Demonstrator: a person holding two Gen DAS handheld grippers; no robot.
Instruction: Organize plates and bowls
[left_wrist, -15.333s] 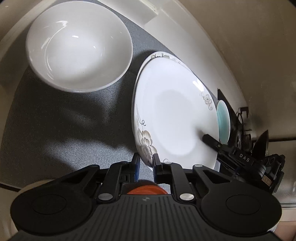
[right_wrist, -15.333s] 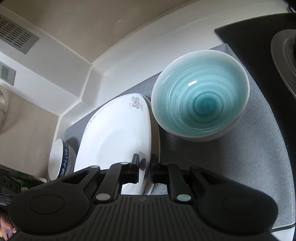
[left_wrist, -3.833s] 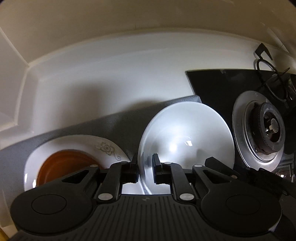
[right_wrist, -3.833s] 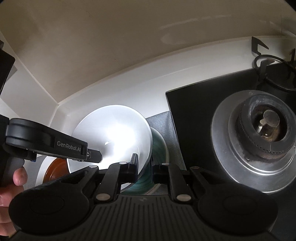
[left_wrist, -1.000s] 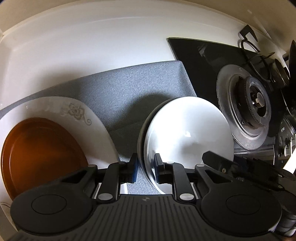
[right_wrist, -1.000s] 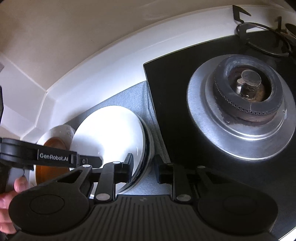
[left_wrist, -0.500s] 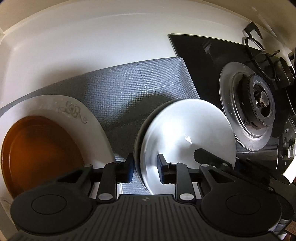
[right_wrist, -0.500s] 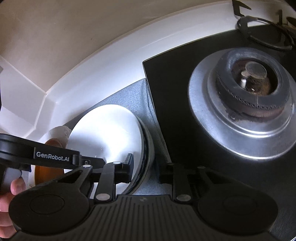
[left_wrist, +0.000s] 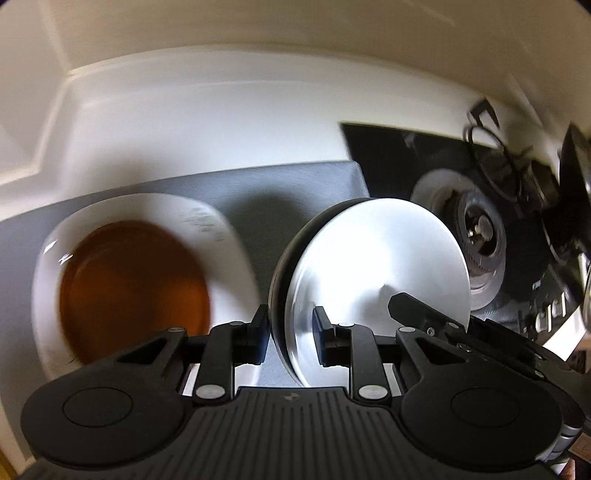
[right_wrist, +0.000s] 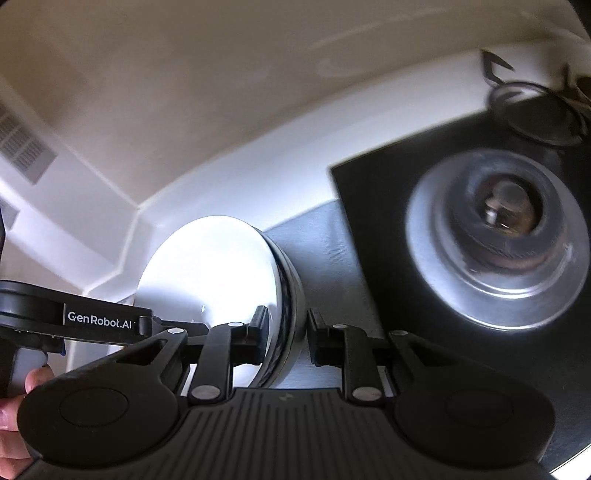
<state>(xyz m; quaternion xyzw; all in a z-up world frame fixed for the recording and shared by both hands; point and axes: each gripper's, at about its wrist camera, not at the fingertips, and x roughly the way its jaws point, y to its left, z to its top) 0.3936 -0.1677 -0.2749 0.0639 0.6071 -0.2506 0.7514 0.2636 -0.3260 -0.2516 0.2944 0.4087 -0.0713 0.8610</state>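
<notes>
I have both grippers on one nested stack: a glossy white ceramic bowl (left_wrist: 369, 266) sitting inside a dark-glazed outer bowl (left_wrist: 279, 288). The stack is over the grey woven mat (left_wrist: 295, 184). On one side is the black glass hob (right_wrist: 388, 206) with its round steel burner (right_wrist: 506, 221), and on the other a white flower-patterned plate (left_wrist: 229, 236).

My left gripper (left_wrist: 290, 325) straddles the near rims. One pad is against the dark bowl's outer wall and the other is inside the white bowl. Its jaws have just been opening, and they now clamp both rims together.

My right gripper (right_wrist: 284, 325) takes the opposite edge the same way, with one finger inside the white bowl and the other at the dark wall. Its jaws have just been closing on the stack and they grip it too, though the outer pad's contact is hard to read.

The bowls look sharp while the mat, plate and burner are smeared with motion blur. I cannot tell whether the stack's base is clear of the mat.

A translucent amber-brown round plate (left_wrist: 133, 288) lies on the white plate, just beside the stack. In the right wrist view, fingers of the person's hand (right_wrist: 14, 406) wrap the left gripper's handle. The white counter (left_wrist: 203, 122) runs behind the mat.
</notes>
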